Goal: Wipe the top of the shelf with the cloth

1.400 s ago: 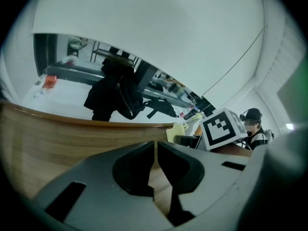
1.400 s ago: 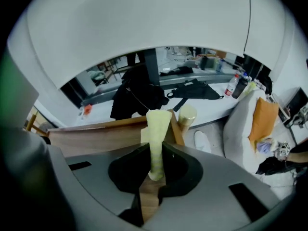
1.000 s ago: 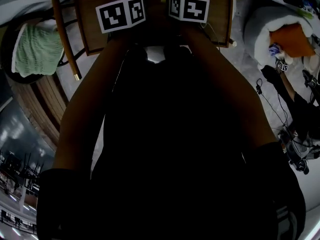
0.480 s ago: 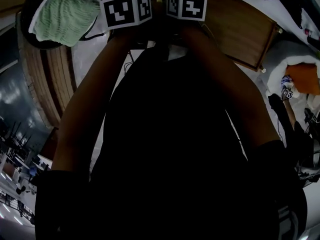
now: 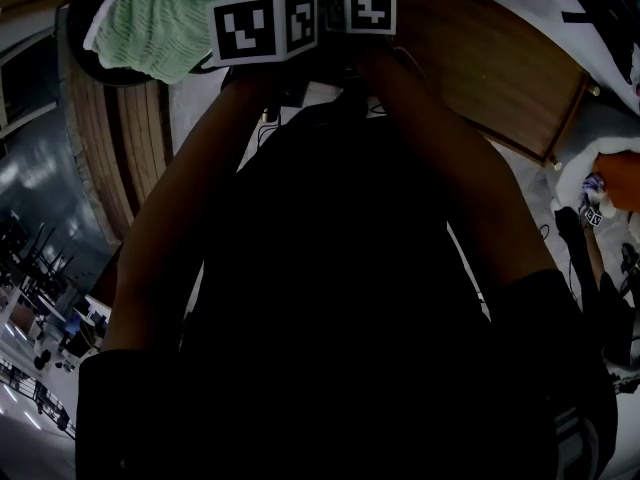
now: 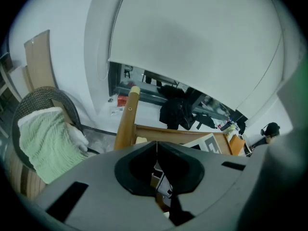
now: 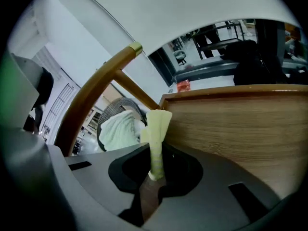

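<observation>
**Head view.** The person's dark torso fills most of the field. Both arms reach forward to the top edge, where the left marker cube (image 5: 265, 26) and the right marker cube (image 5: 362, 11) sit just beside each other. The brown wooden shelf (image 5: 480, 63) lies beyond and to the right of the cubes. A green textile (image 5: 150, 18) lies at upper left.

**Left gripper view.** The left tool (image 6: 156, 148) has its jaws together, meeting along a thin seam with nothing between them. Beyond it stands a wooden post (image 6: 126, 121) with a horizontal rail running off to the right. To the left is a wicker chair (image 6: 43, 97) carrying the green textile. A white roller blind (image 6: 192, 42) fills the upper field. A dark garment (image 6: 175, 110) lies below its lower edge.

**Right gripper view.** The right tool (image 7: 155, 158) is clamped on the cloth (image 7: 156, 134), a pale yellow strip pinched at its lower end. The cloth stands upright out of the jaws and fans out slightly at its free end. That end appears against the left end of the shelf, at the level of the top board. Whether cloth and wood are touching cannot be told. The shelf's wood-grain face spreads to the right of the cloth, and the post rises obliquely at left. The chair and green textile show between the post and the cloth.
</observation>
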Demonstrator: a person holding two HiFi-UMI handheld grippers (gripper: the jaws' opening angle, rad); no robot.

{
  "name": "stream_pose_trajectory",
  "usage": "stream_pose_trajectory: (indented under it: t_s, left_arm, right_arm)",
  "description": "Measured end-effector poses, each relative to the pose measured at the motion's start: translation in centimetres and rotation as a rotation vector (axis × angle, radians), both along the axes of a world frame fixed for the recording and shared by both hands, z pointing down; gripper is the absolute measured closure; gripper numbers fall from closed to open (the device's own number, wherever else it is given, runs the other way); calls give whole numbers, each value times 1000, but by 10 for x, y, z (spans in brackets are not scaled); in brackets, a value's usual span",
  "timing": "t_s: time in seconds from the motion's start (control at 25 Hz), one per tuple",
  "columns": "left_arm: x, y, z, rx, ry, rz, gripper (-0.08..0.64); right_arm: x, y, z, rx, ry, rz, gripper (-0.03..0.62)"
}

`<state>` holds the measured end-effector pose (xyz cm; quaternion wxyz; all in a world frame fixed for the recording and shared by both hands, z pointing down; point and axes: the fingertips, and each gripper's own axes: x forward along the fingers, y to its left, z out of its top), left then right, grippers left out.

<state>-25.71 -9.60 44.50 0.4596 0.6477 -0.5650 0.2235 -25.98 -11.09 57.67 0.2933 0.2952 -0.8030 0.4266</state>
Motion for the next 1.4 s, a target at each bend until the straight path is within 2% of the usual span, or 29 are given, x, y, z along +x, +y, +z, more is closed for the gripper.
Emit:
stream_pose_trajectory:
  t_s: [0.24, 0.4, 0.64, 0.8, 0.96, 1.16, 1.4]
  left_arm:
    - [2, 2, 7, -21, -18, 32, 548]
    - [10, -2, 13, -30, -13, 46, 548]
    - [40, 4, 33, -82, 12, 61, 548]
    - [72, 7, 38, -100, 25, 84, 548]
    - [108, 8, 46, -110, 17, 112, 548]
    - [157, 10, 59, -135, 11, 129, 548]
    - [225, 5, 68, -146, 32, 160, 548]
  right_arm:
    - [17, 5, 14, -51, 28, 33, 543]
    - [37, 1, 12, -13, 93, 27, 543]
    - [81, -4, 8, 11, 134, 54, 543]
    - [117, -12, 8, 58, 144, 64, 543]
    - [164, -4, 6, 19, 195, 92, 543]
    - [217, -9, 3, 61, 228, 82, 543]
    - [287, -15, 2, 53, 253, 112, 543]
